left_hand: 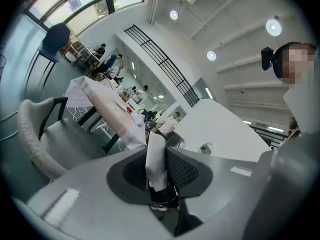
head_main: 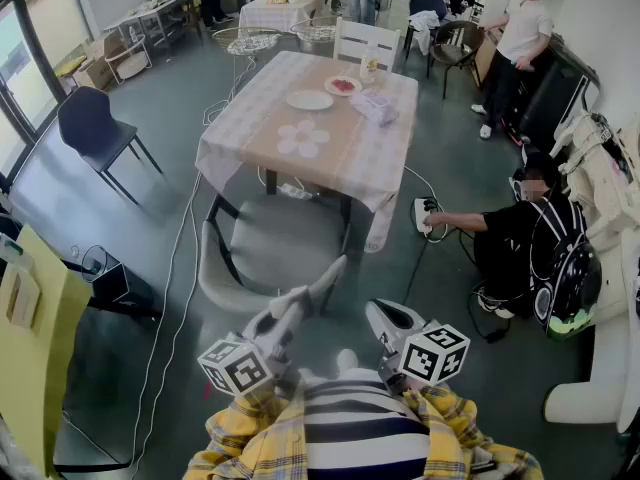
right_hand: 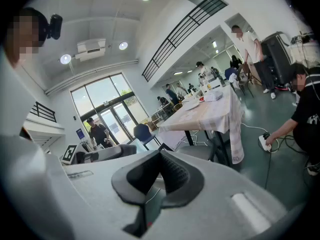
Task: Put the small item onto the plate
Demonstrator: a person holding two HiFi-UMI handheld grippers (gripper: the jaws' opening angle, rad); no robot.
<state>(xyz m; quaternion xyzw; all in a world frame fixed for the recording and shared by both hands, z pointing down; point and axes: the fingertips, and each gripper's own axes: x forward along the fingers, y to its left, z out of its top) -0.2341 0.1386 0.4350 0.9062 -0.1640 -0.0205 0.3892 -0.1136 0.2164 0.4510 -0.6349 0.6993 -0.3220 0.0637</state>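
Holding a small white flat item (left_hand: 155,156) pinched in the left gripper (left_hand: 160,176); right gripper (right_hand: 161,170) jaws are together, empty. I'd say pickup's done, carry & placement left. The round white plate (head_main: 309,99) sits toward the far edge of the checked-cloth table (head_main: 380,158), well apart from the item.

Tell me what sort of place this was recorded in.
Probably a large indoor hall staged as a dining area: a cloth-covered table with plates, chairs around it, further laid tables behind, and cables trailing over the grey floor.
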